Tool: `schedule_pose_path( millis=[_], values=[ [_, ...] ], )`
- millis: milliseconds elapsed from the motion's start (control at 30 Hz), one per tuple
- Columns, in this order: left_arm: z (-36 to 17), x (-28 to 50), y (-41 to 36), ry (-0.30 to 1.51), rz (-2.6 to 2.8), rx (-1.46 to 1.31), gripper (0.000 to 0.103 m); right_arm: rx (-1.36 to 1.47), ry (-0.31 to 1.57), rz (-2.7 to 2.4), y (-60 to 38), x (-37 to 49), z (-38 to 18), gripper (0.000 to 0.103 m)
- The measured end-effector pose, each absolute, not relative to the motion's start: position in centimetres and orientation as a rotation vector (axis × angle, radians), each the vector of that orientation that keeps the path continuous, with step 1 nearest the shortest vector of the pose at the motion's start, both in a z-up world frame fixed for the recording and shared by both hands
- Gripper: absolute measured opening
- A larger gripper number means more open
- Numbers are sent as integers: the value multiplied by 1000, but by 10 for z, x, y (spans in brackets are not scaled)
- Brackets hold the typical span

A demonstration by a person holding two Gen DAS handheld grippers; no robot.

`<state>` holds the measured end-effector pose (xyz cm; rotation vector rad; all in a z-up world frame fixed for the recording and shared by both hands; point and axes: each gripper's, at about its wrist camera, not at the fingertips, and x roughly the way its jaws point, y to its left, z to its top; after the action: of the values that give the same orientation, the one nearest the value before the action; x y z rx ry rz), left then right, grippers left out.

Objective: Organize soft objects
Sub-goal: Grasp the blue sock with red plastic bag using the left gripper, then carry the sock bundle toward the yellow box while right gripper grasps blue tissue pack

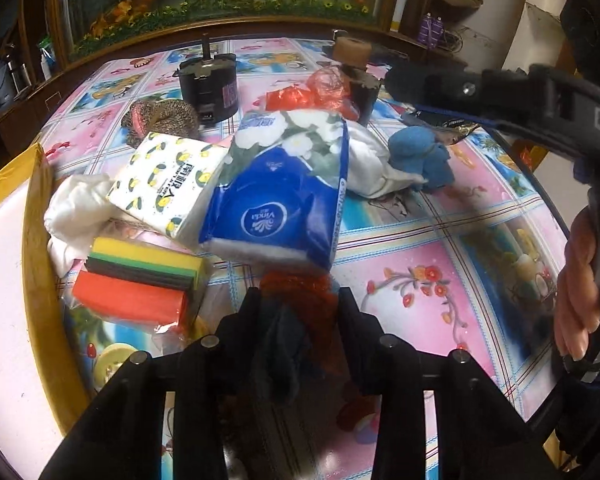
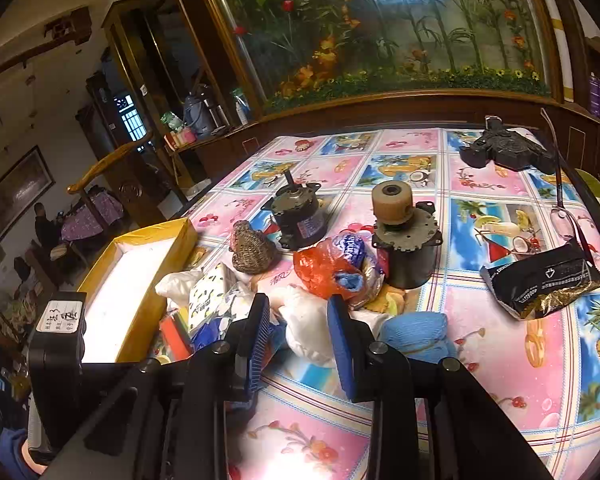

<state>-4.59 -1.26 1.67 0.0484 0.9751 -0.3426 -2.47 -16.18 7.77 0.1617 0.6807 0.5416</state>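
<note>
Desk (image 1: 440, 248) under flowered cloth, soft things heaped mid-left beside yellow box (image 2: 140, 280). Blue tissue pack (image 1: 276, 196) atop heap. Left tongs (image 1: 300, 300) clamped on red mesh bag (image 1: 296, 292). Right tongs (image 2: 298, 316) apart, empty, above white cloth (image 2: 304, 320).

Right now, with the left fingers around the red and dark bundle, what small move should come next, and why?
Probably lift the left gripper straight up a little. Its fingers appear shut on the red and dark bundle, which sits close by the blue tissue pack. Lifting first should clear that pack before the bundle goes to the yellow-rimmed box on the left.
</note>
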Motion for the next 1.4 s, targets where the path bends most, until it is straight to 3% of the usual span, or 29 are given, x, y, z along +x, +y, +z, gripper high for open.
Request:
schedule_pose_path(
  millis=[667,1400],
  values=[
    [94,-96,45,682,-293,-139,36,164,712,574,-154,-20,65,32],
    [72,-94,84,692,-275,-287,36,89,633,626,-133,-44,75,32]
  ],
)
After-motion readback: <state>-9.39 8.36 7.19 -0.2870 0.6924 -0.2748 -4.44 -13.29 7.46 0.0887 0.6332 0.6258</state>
